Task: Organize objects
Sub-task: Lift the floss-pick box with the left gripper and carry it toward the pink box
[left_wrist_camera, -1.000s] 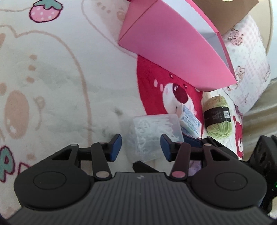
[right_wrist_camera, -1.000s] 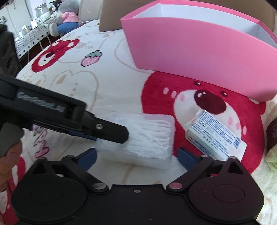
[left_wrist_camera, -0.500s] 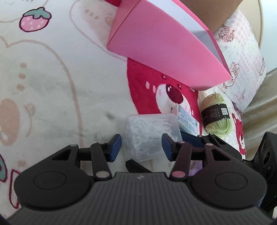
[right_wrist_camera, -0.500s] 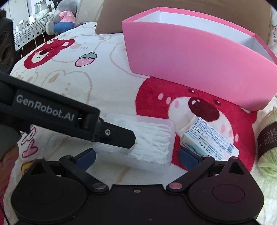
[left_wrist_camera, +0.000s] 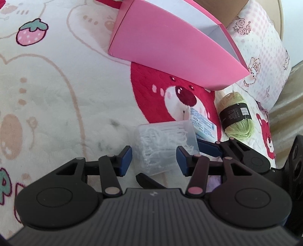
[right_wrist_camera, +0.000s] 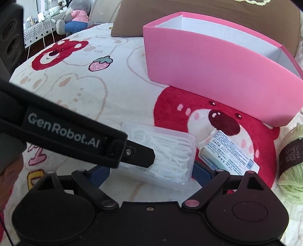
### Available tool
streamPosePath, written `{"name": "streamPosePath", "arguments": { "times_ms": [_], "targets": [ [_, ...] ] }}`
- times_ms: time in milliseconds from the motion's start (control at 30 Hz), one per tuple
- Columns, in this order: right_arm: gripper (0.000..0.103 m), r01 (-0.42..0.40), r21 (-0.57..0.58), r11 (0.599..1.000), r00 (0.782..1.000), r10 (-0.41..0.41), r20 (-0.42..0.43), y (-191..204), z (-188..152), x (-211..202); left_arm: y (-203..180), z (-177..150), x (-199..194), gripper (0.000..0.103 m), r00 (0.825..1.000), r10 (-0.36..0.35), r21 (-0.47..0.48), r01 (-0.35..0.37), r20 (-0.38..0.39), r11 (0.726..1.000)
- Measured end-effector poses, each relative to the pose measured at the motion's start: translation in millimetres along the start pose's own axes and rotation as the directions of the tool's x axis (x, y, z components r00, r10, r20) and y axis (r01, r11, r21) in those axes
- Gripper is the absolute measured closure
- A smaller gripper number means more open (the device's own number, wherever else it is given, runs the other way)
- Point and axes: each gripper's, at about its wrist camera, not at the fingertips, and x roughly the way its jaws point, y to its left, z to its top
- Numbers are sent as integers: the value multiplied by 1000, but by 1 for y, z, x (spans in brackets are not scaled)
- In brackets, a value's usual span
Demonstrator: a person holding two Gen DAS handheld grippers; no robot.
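Observation:
A clear plastic box of cotton swabs [left_wrist_camera: 164, 143] [right_wrist_camera: 170, 157] lies on the bear-print blanket. My left gripper [left_wrist_camera: 153, 160] hovers over its near end, jaws apart, pads not pressing on it. One left finger [right_wrist_camera: 140, 155] crosses the box in the right wrist view. My right gripper [right_wrist_camera: 150, 174] straddles the box's near edge and its jaws are closing, with the box between them and no clear contact. A white and blue packet [right_wrist_camera: 227, 153] [left_wrist_camera: 202, 124] lies just right of the box. The pink open box [right_wrist_camera: 217, 75] [left_wrist_camera: 170, 47] stands behind.
A ball of green yarn [left_wrist_camera: 236, 117] [right_wrist_camera: 291, 164] lies at the right. A brown pillow [right_wrist_camera: 208, 11] sits behind the pink box and a patterned pillow [left_wrist_camera: 265, 62] at the far right. A hand [right_wrist_camera: 7, 170] shows at the left edge. A black speaker [right_wrist_camera: 11, 37] stands past the bed's far left.
The right gripper's jaws have narrowed around the swab box. The left gripper's jaws have widened slightly and its finger reaches further across the box in the right wrist view.

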Motion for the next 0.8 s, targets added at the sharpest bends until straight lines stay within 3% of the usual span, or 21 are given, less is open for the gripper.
{"name": "streamPosePath", "arguments": {
  "times_ms": [133,433,800],
  "targets": [
    [8,41,-50,998,999,-41,13,9,-3,-3,-3,0,-1,52,1000,3,5,-3,-13,1000],
    [8,21,-31,999,1000,-21,10,4,-1,-23,-17,-1,-15,52,1000,-4,25,4,-31,1000],
    [8,-15,69,998,1000,14,14,-10,5,-68,-54,-2,-45,51,999,-27,90,30,-36,995]
  ]
}}
